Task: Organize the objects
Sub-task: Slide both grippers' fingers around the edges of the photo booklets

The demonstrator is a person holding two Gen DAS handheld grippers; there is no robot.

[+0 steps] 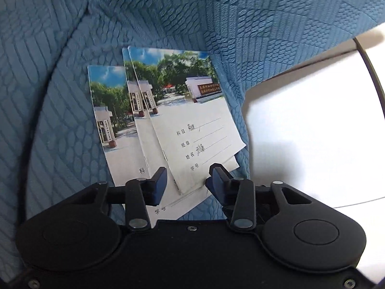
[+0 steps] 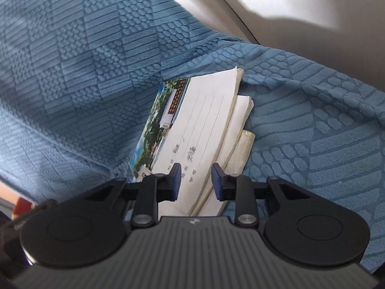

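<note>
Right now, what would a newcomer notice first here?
Three overlapping notebooks with photo covers lie fanned on a textured blue cloth. The left claw and the right claw each straddle their near edges, fingers apart. A bright white surface lies beside the cloth.

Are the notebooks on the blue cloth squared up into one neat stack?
No, the three notebooks lie fanned on the blue cloth, their edges offset.

Three notebooks [image 1: 192,125] overlap on the cloth [image 1: 60,48].
</note>
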